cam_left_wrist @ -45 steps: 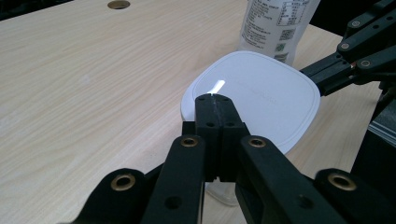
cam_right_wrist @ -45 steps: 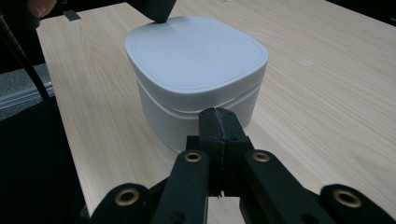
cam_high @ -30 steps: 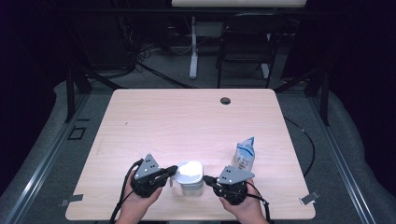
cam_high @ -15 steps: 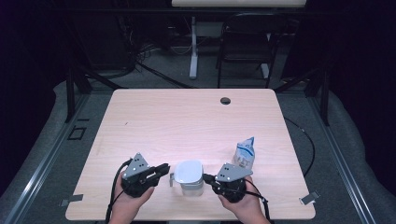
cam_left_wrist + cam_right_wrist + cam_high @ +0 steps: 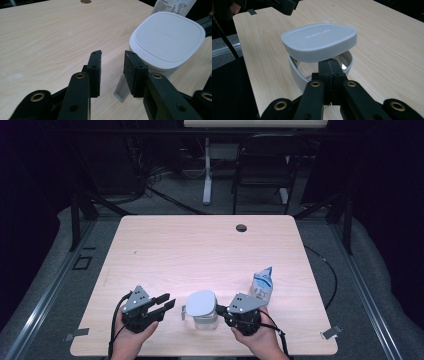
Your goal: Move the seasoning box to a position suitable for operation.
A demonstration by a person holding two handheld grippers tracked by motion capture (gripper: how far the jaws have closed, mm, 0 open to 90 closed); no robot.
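The bench [image 5: 210,245] is pale wood grain with rounded corners and a dark round cable hole [image 5: 241,227] at twelve o'clock near its far edge. Grey carpet [image 5: 60,270] surrounds it, with tape marks [image 5: 81,263] at nine o'clock. Beyond, at twelve, a white desk leg [image 5: 207,175] and a dark chair [image 5: 262,170] stand in a dim, black-walled room

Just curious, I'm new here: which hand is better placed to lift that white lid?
Left: the left gripper has just opened its jaws, empty, beside the lid; the right gripper is shut on the container at its rim.
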